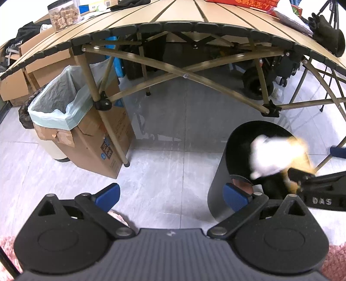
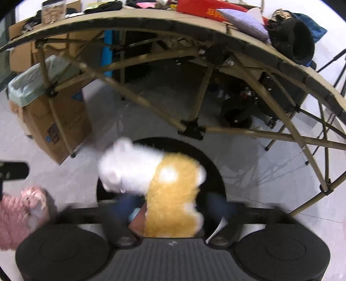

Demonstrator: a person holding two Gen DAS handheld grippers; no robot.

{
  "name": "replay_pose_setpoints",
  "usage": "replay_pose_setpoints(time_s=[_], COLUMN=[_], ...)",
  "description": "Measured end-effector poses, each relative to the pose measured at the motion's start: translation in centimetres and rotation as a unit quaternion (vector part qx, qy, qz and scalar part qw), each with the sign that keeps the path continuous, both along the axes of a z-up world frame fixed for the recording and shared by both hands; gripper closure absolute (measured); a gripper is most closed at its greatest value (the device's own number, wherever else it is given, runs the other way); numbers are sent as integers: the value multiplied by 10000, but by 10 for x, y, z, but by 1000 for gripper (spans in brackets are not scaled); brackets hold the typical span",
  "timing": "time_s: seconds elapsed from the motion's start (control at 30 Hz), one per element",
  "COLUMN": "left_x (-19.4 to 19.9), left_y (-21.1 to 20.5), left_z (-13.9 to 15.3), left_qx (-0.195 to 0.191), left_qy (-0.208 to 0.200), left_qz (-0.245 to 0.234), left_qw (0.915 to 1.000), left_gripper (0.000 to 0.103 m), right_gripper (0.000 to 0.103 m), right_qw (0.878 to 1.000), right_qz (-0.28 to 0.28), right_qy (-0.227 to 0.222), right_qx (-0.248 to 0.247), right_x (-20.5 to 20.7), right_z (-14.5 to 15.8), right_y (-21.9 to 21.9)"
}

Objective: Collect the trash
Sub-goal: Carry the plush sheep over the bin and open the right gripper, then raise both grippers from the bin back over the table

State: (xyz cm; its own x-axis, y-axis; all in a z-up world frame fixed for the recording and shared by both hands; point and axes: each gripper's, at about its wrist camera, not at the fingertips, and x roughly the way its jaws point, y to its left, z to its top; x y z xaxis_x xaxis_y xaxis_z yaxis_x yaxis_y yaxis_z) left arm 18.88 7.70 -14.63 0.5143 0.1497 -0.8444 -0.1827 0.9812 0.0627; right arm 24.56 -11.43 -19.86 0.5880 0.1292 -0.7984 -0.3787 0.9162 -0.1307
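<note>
Two grippers work over a pale tiled floor (image 1: 168, 173) in front of a folding slat-top table (image 1: 173, 19). Seen from the left wrist, the left gripper (image 1: 172, 195) has its blue-padded jaws spread wide with nothing between them, over bare tile, and its right pad sits just beside the wall of a black cylindrical bin (image 1: 218, 173) at about 3 o'clock.

From the right wrist, a blurred white-and-tan plush toy (image 2: 155, 183) fills the middle of the view, directly over the dark open mouth of the bin (image 2: 214, 168). The right gripper (image 2: 173, 209) is smeared by motion; its blue pads show at either side of the toy, spread wide apart, and the jaws grip nothing that can be made out. In the left-wrist view the same toy (image 1: 279, 155) hangs over the bin's rim at 3 o'clock, just ahead of the right gripper's black finger (image 1: 302, 176).

At 9 to 10 o'clock, a cardboard box lined with a pale green bag (image 1: 64, 103) stands against a table leg. A pink fluffy slipper (image 2: 23, 216) shows at 8 o'clock in the right-wrist view. On the tabletop sit a clear jar of brown snacks (image 1: 62, 16) and a black glove (image 1: 326, 36).
</note>
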Motion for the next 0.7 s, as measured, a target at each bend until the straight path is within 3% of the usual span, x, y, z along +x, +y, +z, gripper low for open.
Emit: replay_pose_setpoints(time_s=[0.17,0.47,0.7], left_x=[2,0,-3], left_y=[1,-5,-13], left_z=[-1,3,25], left_qx=[-16,-26,-170], left_qy=[33,-81,-509], left_qz=[28,-95,-241], left_qw=[10000,9999,9983], left_gripper=[0,0,0], right_gripper=[0,0,0], right_qw=[9996,9978,9930], right_qz=[-218,-598,-846], right_qy=[-129,-209,-598], right_qx=[-101,197,567], right_x=[4,-6,-24], right_z=[-1,9,36], right_y=[-11,-49,-82])
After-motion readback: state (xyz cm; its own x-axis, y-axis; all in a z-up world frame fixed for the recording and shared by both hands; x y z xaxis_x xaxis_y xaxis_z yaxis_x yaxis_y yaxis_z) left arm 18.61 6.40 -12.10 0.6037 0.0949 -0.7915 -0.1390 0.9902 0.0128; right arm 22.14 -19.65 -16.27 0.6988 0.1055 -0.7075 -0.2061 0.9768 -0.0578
